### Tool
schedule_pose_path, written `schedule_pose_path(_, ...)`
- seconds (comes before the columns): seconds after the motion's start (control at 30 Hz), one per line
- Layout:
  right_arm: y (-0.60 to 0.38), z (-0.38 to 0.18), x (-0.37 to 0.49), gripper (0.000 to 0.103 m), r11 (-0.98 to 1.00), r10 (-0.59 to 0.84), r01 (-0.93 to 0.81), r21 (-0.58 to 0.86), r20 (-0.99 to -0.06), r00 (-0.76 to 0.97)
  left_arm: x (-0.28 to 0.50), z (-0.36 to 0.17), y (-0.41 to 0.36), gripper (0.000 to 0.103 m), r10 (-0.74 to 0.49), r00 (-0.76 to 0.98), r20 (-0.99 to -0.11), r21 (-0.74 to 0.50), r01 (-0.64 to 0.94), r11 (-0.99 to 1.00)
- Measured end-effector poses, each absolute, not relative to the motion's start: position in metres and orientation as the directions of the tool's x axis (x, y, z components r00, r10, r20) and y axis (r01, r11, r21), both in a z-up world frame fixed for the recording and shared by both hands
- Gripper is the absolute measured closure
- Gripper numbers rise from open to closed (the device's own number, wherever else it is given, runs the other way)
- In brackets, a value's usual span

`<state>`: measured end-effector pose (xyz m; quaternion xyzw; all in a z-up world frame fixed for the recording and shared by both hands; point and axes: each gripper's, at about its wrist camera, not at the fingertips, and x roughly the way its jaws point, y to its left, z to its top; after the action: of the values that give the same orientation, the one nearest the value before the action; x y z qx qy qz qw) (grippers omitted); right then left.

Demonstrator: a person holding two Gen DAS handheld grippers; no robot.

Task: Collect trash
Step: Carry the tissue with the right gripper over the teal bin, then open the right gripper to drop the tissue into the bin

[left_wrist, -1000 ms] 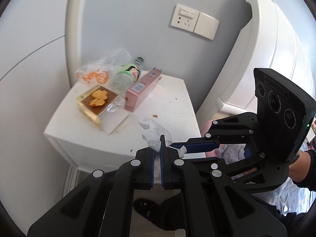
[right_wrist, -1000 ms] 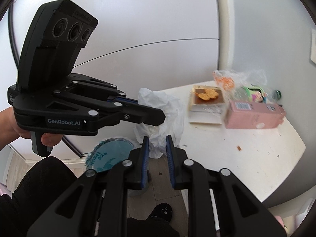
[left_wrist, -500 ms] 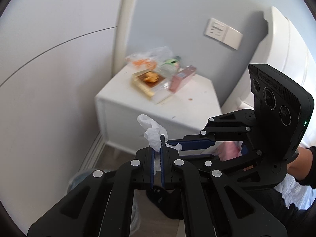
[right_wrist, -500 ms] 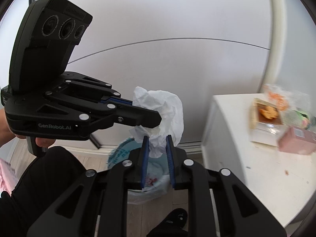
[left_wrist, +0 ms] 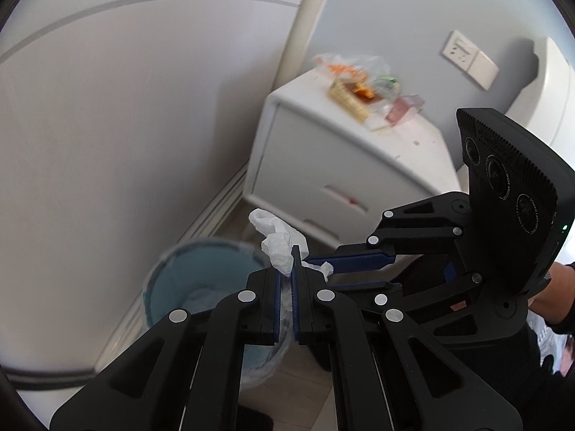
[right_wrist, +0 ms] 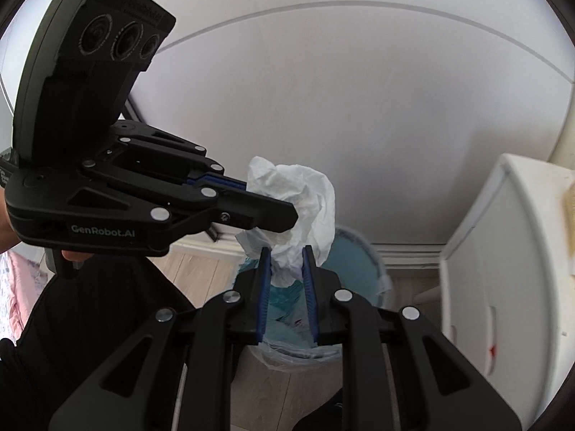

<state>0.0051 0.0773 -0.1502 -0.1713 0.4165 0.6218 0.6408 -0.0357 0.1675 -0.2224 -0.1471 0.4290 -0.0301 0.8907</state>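
- Both the left gripper (left_wrist: pixel 285 280) and right gripper (right_wrist: pixel 285 269) clench one crumpled white tissue (right_wrist: pixel 298 197).
- A blue plastic-lined bin (left_wrist: pixel 201 273) sits directly below.

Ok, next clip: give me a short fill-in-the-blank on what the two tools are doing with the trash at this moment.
1. Both the left tool and the right tool are shut on the same crumpled white ____.
2. The tissue is held above the teal ____, which stands on the floor.
3. The snack wrappers and the pink box lie on top of the white ____.

Missing words: tissue; trash bin; nightstand.
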Motion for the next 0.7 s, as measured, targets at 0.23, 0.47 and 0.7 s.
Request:
schedule_pose_path(0.23,0.103,-0.196,0.001,0.085,0.128,0.589,-0.934,0.334,-0.783,-0.199,-0.038,-0.271,0.19,0.099,-0.19,0.577,-0.794,-0.325,-0.139,0.935)
schedule_pose_path(0.47,0.119,-0.235,0.007,0.085,0.119,0.534,-0.927,0.354,-0.81,-0.241,-0.024,-0.31,0.2,0.099,-0.193,0.525,-0.829,-0.334,-0.188,0.924)
schedule_pose_path(0.7,0.129,-0.271,0.009,0.085,0.093,0.476,-0.922,0.377,-0.83,-0.291,-0.012,-0.351,0.209,0.099,-0.211,0.467,-0.859,-0.342,-0.217,0.914)
